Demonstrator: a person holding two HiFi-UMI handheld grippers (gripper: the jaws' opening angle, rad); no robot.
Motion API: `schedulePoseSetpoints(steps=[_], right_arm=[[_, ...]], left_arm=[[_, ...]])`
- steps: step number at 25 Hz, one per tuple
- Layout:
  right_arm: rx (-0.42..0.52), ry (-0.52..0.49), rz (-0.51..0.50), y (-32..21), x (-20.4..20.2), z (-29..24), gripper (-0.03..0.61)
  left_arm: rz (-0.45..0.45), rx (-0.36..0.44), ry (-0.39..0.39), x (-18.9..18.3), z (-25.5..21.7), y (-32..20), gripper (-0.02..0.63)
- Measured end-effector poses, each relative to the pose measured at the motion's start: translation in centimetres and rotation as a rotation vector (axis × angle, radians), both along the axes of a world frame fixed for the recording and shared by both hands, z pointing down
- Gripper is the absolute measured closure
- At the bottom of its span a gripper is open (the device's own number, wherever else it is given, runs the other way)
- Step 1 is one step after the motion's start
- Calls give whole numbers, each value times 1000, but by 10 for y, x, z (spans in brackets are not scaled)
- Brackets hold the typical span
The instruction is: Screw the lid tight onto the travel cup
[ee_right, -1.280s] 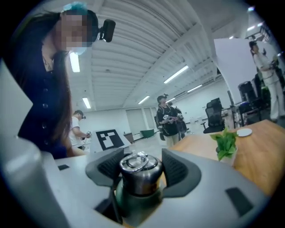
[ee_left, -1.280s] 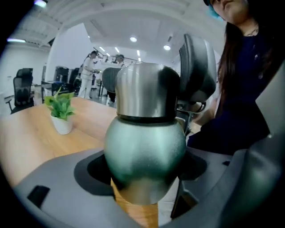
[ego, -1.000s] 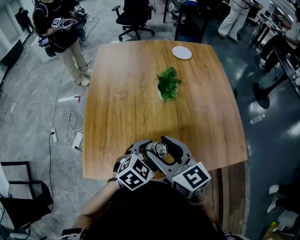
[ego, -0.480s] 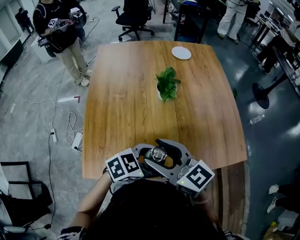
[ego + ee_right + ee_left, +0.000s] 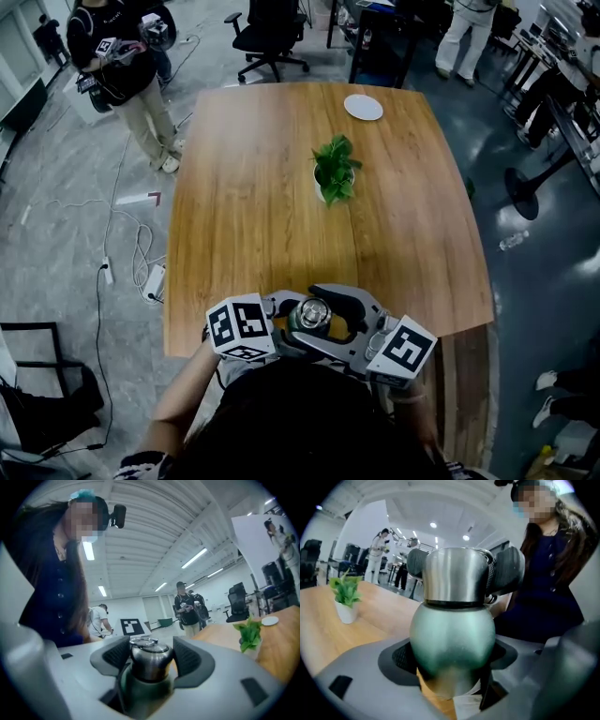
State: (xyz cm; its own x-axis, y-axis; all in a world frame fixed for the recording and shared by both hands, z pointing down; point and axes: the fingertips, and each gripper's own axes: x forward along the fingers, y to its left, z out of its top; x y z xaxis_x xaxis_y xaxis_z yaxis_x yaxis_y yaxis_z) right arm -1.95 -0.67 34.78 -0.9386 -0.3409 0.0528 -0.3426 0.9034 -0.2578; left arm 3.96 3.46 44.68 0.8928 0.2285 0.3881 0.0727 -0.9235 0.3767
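An open office with a grey floor is recorded, and in it a wooden table (image 5: 244, 206) with a plant (image 5: 335, 169) at its middle.

The cup (image 5: 452, 630) is held at the table edge nearest the person, well apart from the plant and on the person's side of it. Whether it rests on the wood or is lifted clear cannot be told. The left gripper (image 5: 451, 665) is clamped on the green body, with a pad pressed to each flank. The right gripper (image 5: 151, 660) is clamped on the lid (image 5: 457, 576) from the opposite side, a ribbed pad on either side of it.

The step in hand is judged to be the screwing-down itself, with the body braced and the lid gripped for turning. The next move is judged to call for a twist of the right gripper about the cup's axis while the left is kept firm, then a release and a fresh grip if the thread is not home.

The body is noted as rounded, matt green and narrower at its base. The lid is brushed steel and taller than wide. A dark seam is seen where they meet; tightness cannot be confirmed.

A white plate (image 5: 363, 106) lies beyond the plant, near the far edge.
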Motion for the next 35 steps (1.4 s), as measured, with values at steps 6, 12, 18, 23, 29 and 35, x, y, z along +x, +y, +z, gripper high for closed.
schedulePoseSetpoints(steps=[6, 12, 18, 23, 29, 35], right_arm=[[74, 76, 148, -18, 5, 3, 307], [42, 97, 334, -36, 13, 13, 306], [38, 39, 136, -16, 10, -3, 305], [-13, -74, -95, 10, 0, -12, 302], [33, -64, -32, 4, -1, -16, 304], [93, 108, 166, -14, 3, 4, 304]], left_arm=[[-138, 41, -60, 2, 4, -21, 233], [-465, 284, -266, -10, 22, -67, 233], [-207, 168, -101, -11, 8, -36, 233], [103, -16, 69, -6, -16, 14, 233], [59, -10, 74, 0, -22, 8, 233], [-218, 214, -154, -7, 6, -35, 233]])
